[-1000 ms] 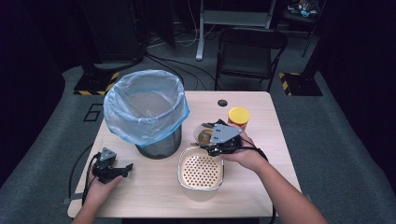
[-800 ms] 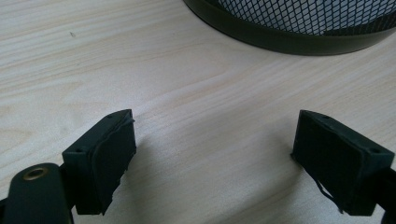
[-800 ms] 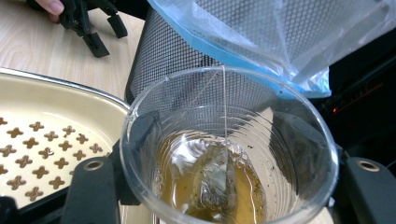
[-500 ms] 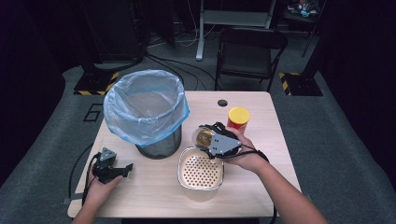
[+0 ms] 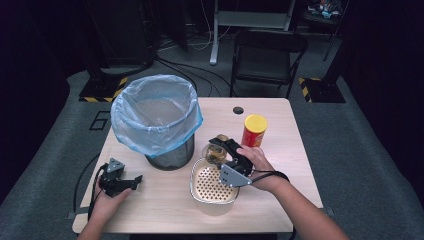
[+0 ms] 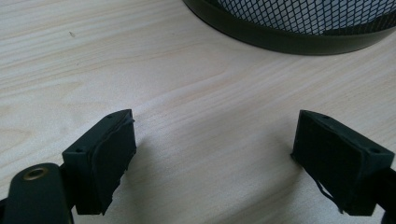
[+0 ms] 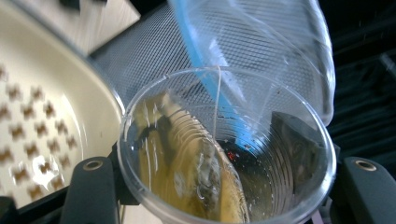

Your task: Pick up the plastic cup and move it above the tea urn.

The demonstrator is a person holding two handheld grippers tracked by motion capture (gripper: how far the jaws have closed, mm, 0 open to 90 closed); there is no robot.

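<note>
Held between the two black jaws of the right gripper (image 5: 218, 148), a clear ribbed plastic cup (image 7: 224, 149) containing yellowish liquid and a soggy tea bag with a thin string is tilted over the far edge of a cream perforated strainer bowl (image 5: 214, 186). The jaws are closed on the cup's opposite walls, narrow but not fully together. The cup is positioned between the strainer bowl and the black mesh waste bin lined with a pale blue plastic bag (image 5: 156, 120).

The step in hand is judged to be draining the cup into the strainer. The tilt should be increased slowly so that the liquid falls inside the rim and not onto the light wooden table (image 5: 160, 210). Grip pressure should be kept moderate, since thin plastic is likely to buckle.

The left gripper (image 5: 132, 181) is rested on the table near the bin's base, its jaws wide apart and nothing held. A red cylindrical can with a yellow lid (image 5: 254, 131) stands just beyond the right hand, near enough to be knocked. The bin's overhanging bag hangs close beside the cup and may be brushed.
</note>
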